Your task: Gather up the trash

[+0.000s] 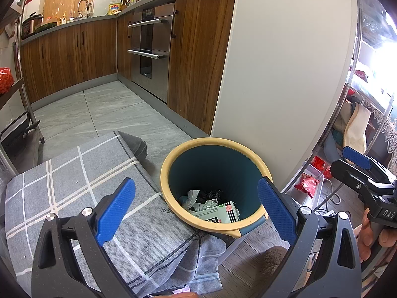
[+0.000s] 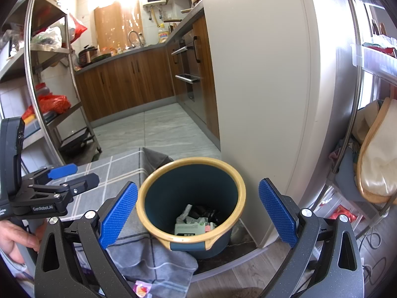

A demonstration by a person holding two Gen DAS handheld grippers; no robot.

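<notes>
A dark blue trash bin point(image 1: 215, 168) with a yellow rim stands on the floor against a white cabinet side; it also shows in the right wrist view point(image 2: 191, 188). Inside lie a white-and-green carton point(image 1: 218, 214), crumpled white paper point(image 1: 191, 197) and dark wrappers; the carton shows in the right wrist view too point(image 2: 191, 229). My left gripper point(image 1: 196, 213) is open and empty, above the bin's near rim. My right gripper point(image 2: 198, 216) is open and empty, above the bin. Each gripper shows in the other's view: the right one point(image 1: 357, 166), the left one point(image 2: 72, 173).
A grey checked cloth point(image 1: 82, 186) covers a surface left of the bin. A white cabinet side point(image 1: 285, 74) rises behind the bin. Metal shelving with red bags point(image 2: 53, 103) stands left. A wire rack with snack packets point(image 1: 307, 182) is right. Wood cabinets and an oven point(image 1: 151, 49) line the kitchen.
</notes>
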